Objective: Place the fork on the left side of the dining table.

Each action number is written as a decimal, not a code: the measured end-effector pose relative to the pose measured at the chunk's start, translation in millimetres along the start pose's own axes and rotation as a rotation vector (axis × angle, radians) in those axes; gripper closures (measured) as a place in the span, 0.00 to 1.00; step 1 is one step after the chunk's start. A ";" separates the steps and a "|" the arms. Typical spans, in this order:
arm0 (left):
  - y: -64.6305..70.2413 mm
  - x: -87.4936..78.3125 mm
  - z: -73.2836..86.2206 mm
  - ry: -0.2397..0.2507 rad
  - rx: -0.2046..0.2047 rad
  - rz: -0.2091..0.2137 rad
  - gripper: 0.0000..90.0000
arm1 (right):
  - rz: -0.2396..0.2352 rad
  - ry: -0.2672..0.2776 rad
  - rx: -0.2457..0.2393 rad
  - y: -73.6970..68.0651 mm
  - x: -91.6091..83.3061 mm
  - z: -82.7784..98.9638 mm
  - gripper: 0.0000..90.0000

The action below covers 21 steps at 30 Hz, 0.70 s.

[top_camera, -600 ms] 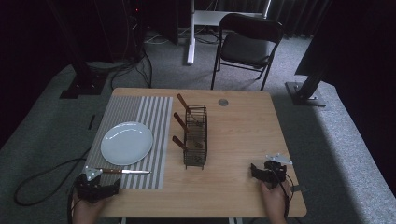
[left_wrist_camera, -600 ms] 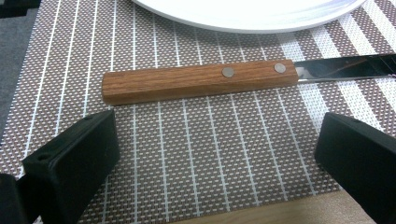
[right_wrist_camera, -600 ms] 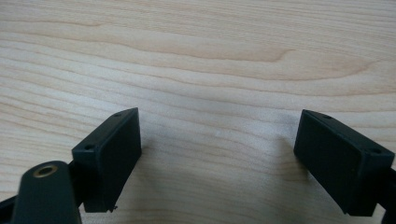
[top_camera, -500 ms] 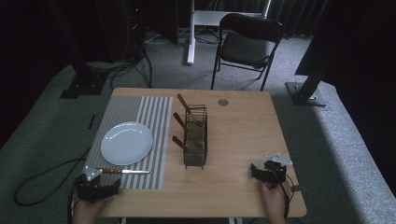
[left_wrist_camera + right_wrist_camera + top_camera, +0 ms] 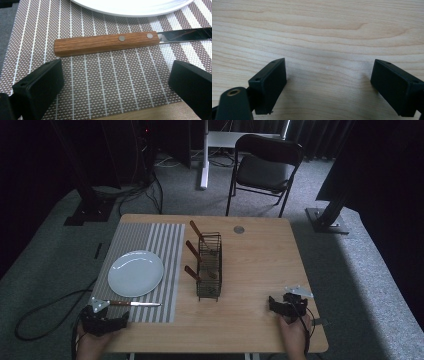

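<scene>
Left gripper [image 5: 116,82]: jaws spread wide, holding nothing, low over the striped grey woven placemat [image 5: 100,82].
Knife: wood-handled steel table knife [image 5: 107,44] flat on the placemat, just beyond the jaws, beside the round white plate [image 5: 135,273].
Right gripper [image 5: 329,87]: jaws wide apart, holding nothing, over the bare light wooden table [image 5: 324,32].
Rack: black wire cutlery basket [image 5: 209,270], mid-table, holding wood-handled utensils.

Just beyond the left gripper's [image 5: 115,85] spread jaws a knife [image 5: 107,43] lies crosswise on the placemat [image 5: 100,80], a plate [image 5: 132,6] behind it.
</scene>
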<state>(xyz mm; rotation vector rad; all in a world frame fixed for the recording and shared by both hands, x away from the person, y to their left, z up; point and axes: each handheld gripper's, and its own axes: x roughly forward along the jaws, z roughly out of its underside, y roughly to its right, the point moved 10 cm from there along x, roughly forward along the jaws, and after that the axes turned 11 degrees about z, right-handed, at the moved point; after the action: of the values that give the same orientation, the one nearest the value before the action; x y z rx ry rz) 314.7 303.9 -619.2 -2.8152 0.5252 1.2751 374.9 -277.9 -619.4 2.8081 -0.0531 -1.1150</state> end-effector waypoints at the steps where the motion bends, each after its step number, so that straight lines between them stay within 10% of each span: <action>1: 0.1 0.1 -0.1 -0.003 -0.001 0.001 0.00 | 0.000 0.000 0.000 0.0 0.0 0.0 0.14; 21: 11.7 -4.8 -10.1 -0.006 0.004 0.076 0.05 | 0.000 0.000 0.001 0.0 0.0 0.1 0.14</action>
<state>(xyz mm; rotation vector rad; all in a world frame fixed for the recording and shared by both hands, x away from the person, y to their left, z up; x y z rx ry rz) 315.6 292.9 -607.4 -2.8130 0.6400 1.2921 374.9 -277.8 -619.5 2.8090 -0.0531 -1.1151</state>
